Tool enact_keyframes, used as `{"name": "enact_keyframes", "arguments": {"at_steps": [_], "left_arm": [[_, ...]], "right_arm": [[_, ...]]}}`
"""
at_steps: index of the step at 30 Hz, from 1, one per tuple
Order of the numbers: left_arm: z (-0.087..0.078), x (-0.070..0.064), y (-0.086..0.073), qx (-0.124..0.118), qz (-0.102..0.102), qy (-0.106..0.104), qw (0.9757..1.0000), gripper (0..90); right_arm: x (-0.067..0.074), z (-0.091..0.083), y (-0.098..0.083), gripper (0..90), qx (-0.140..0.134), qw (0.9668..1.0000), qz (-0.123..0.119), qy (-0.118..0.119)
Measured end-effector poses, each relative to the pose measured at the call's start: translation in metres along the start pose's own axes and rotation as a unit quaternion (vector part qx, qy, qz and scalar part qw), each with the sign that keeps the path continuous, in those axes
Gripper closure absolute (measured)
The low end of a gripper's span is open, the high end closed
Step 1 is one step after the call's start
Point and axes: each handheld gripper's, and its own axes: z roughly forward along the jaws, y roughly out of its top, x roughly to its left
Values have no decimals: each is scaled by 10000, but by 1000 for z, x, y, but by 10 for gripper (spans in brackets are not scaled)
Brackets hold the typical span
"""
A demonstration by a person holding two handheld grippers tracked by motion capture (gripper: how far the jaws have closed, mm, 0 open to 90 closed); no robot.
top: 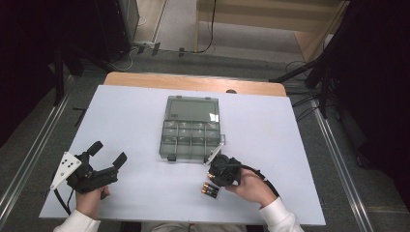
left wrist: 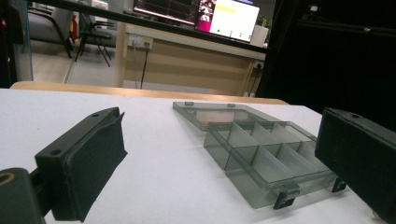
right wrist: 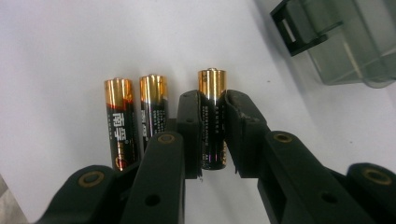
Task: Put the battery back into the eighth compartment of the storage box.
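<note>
Right gripper view first, nearest the lens: right gripper (right wrist: pixel 214 135) clamped across the body of one battery (right wrist: pixel 213 123), pads pressing on both flanks, gold cap poking out at 12 o'clock past the fingertips. Just beside it at 9 o'clock, two more batteries (right wrist: pixel 135 121) lying side by side on the white table (right wrist: pixel 60 42), close to the left jaw but seemingly not touching it. Risk number one: grip sits on a smooth round casing (slippery, probably), so could roll or squirt out on the lift if tilted. Risk number two: left jaw crowding the neighbouring pair, so might drag or nudge them on the way up. Farther off at 1 o'clock, corner and latch of the clear compartment box (right wrist: pixel 345 42), lid open. High view: same battery held at about 5 o'clock off the box (top: pixel 191 140), close to its front right corner; narrow cells, so could land crosswise on a divider or clip the latch if swung in low. Left gripper (top: pixel 107 155) well apart at 9 o'clock, jaws spread wide on nothing, idle, so no steadying of the box should it slide.
</note>
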Motion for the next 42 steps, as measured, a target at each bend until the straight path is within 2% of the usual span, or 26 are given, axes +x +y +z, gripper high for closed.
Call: {"name": "enact_keyframes", "arguments": {"at_steps": [6,8,10,18,26,30,34,39,41,42], "left_arm": [[0,0,0,22,54,3,10000,13],[0,-1,0,21,65,13,10000,13],[0,-1,0,21,75,17,10000,13],[1,-1,0,18,119,38,9999,13],[1,-2,0,22,134,46,9999,13],[1,-1,0,22,144,64,9999,13],[2,-1,1,71,263,78,9996,13],[3,1,1,86,347,113,9993,13],[3,2,2,92,404,123,9991,13],[3,2,2,95,424,115,9990,13]], "right_arm": [[-2,-7,1,774,-209,9996,189,3],[-3,-9,2,774,-304,9992,235,95],[-4,-11,2,774,-380,9988,280,93],[-7,-19,4,774,-745,9959,503,123],[-13,-26,6,775,-1111,9893,906,262],[-16,-27,7,774,-1197,9860,1111,329],[-18,-26,8,774,-1314,9816,1319,420],[-20,-25,9,774,-1459,9768,1514,397],[-20,-26,9,774,-1559,9755,1538,227],[-20,-26,10,774,-1609,9746,1540,218]]}}
